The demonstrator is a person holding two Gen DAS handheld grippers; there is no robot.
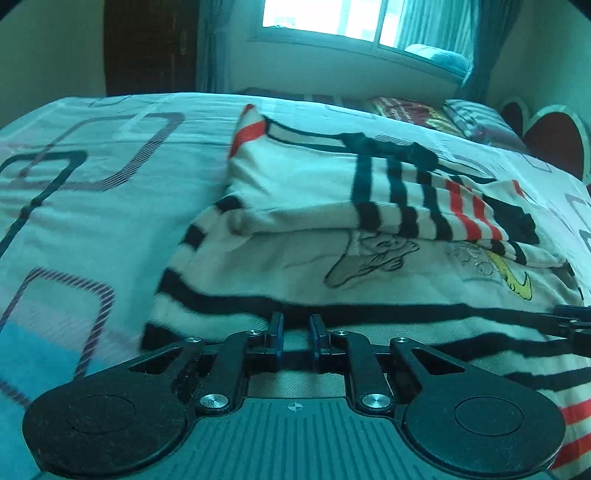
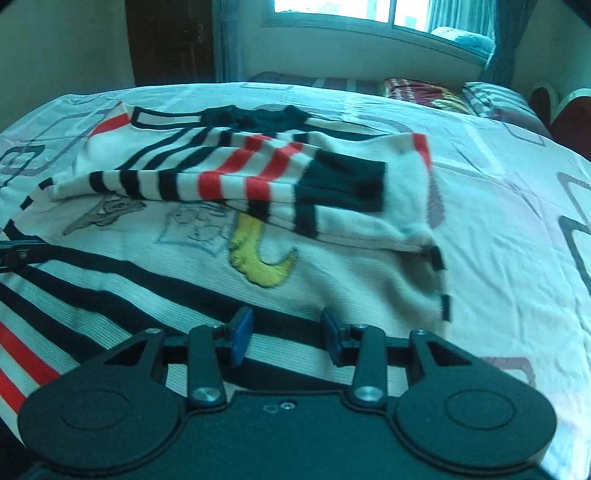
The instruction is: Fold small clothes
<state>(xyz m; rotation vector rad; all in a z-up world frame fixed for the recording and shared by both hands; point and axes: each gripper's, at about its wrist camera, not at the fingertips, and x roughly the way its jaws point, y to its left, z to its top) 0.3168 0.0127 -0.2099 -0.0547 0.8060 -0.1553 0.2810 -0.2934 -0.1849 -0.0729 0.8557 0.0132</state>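
Now my left gripper sits low over the near hem of the sweater, its jaws drawn narrow with only a slim gap between the pads; I cannot tell whether any cloth is pinched there, since the fabric runs under the fingers rather than plainly between them. My right gripper hangs over the same hem further right, its jaws partly apart, blue pads clear of each other, nothing between them but the striped knit lying below.

Beyond both, the sweater lies spread on the bed, cream with black stripes along the hem and red stripes at the near corner. One sleeve, ringed in black and red, is folded across the chest, ending in a black cuff. Under it show a grey cartoon figure and a yellow crescent shape. A black collar lies at the far edge.

Past the sweater the bed's sheet carries square outline patterns. Pillows lie at the far right, a window with curtains stands behind, and a dark door is to the left.
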